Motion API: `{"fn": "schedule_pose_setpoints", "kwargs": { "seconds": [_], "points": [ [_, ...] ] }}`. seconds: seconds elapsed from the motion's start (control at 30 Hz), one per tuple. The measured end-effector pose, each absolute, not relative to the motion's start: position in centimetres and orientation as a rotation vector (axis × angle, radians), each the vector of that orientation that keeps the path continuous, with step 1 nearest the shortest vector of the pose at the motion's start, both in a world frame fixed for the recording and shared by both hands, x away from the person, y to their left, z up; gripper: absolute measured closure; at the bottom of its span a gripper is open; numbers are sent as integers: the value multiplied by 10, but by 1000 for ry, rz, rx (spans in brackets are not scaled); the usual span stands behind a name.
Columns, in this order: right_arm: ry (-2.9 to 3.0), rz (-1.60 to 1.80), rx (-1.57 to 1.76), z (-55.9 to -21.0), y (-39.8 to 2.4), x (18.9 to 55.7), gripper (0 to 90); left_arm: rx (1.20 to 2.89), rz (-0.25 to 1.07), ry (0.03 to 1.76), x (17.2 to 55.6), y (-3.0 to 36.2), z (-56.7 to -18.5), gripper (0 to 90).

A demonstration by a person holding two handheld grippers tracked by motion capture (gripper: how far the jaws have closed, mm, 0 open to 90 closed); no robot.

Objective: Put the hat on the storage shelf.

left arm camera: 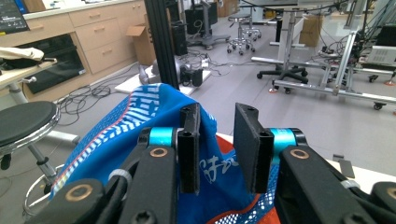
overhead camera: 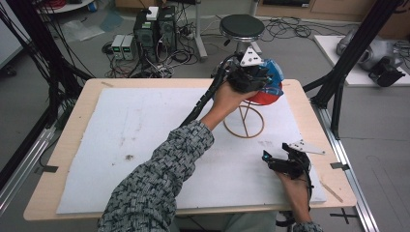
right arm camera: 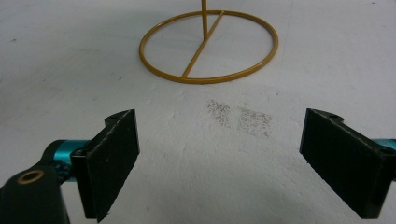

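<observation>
cluttered lab floor behind, cables, pc towers and a stool [overhead camera: 241,25] past the far edge; work sits on a white mat [overhead camera: 145,135] over a wooden desk [overhead camera: 72,121].

task item: a blue and red cap [overhead camera: 270,87] perched on top of a gold wire stand [overhead camera: 244,126], far right part of the mat. the stand's ring base lies flat on the mat, stem rising under the cap.

left gripper [overhead camera: 249,77] is up at the cap, on its near side. in the left gripper view the jaws stand a narrow gap apart with blue fabric [left arm camera: 140,121] bunched just past and below them; pads don't look to be pressing on it, so i read it as let go, not gripping. right gripper [overhead camera: 285,162] rests low on the mat near the front right, jaws wide, nothing between, pointed at the ring base [right arm camera: 208,46].

step looks like seating the cap on the stand. to do it well:
- back the left gripper out straight, no snagging the mesh, or the cap drags off
- stand is light wire, likely tippy; right gripper could pin the ring if it rocks
- check the cap sits centred on the stem before leaving
</observation>
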State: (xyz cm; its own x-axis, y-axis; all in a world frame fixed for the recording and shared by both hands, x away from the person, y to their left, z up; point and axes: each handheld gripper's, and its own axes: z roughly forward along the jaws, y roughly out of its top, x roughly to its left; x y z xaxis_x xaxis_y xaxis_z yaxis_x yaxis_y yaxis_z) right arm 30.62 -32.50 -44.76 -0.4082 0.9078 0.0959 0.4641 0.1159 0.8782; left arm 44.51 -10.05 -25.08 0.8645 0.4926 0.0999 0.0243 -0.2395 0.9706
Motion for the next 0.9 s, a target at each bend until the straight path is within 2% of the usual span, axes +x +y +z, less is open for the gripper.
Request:
{"fn": "schedule_pose_setpoints", "kwargs": {
  "seconds": [0.1,0.43,0.67,0.9],
  "points": [
    [1927,1239,1325,-448,-325,306,110,1773,462,398,443,-101,-251,623],
    [1928,1241,1327,-448,-325,306,109,1776,495,393,442,-97,-255,565],
    [1928,1239,1322,-448,-325,307,110,1782,482,423,443,-97,-257,493],
    [1927,1240,1324,-448,-325,307,110,1789,494,430,443,-94,-258,468]
  ]
}}
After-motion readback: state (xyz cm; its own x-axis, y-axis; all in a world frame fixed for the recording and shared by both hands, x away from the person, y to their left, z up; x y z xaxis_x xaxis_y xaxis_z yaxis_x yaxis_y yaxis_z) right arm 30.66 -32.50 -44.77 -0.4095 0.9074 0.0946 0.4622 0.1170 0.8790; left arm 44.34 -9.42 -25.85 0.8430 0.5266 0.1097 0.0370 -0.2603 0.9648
